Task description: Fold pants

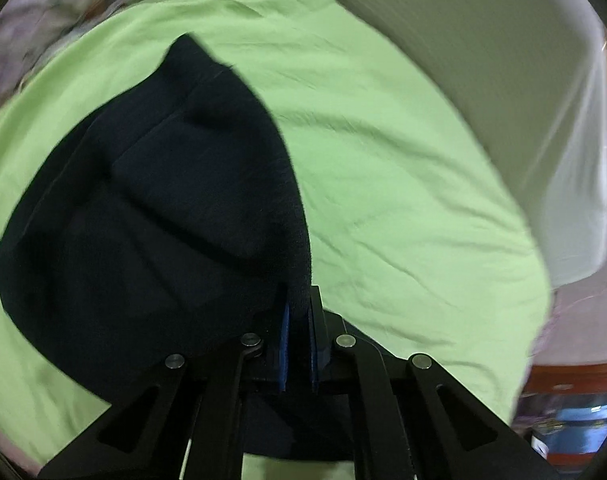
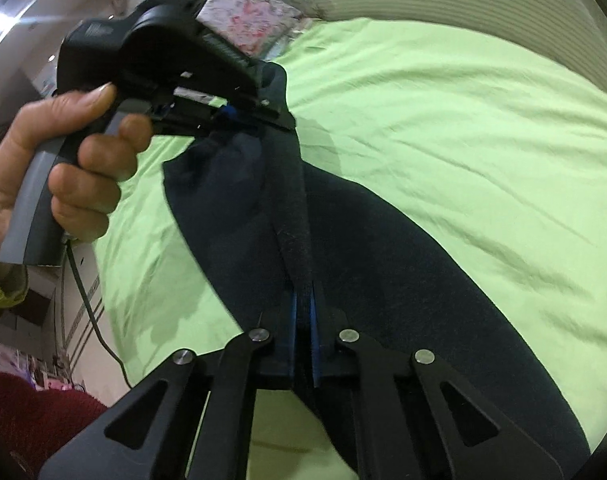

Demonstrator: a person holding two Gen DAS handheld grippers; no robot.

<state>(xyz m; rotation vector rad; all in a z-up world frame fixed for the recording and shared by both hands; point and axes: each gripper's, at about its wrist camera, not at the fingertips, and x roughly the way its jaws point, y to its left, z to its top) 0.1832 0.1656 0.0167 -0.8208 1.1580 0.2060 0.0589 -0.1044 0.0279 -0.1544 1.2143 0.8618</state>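
Note:
Dark navy pants [image 1: 175, 208] hang and drape over a light green bedsheet [image 1: 403, 184]. My left gripper [image 1: 299, 300] is shut on an edge of the pants, its blue pads pinching the cloth. My right gripper [image 2: 303, 300] is shut on the same edge of the pants [image 2: 383, 280], which stretches taut away from it to the left gripper [image 2: 259, 116], held in a hand at the upper left. The rest of the pants lies on the sheet [image 2: 463, 140].
A cream headboard or wall [image 1: 503, 80] runs along the far side of the bed. A floral pillow [image 2: 255, 20] lies at the bed's head. A cable [image 2: 91, 308] hangs by the bed's left edge, over the floor.

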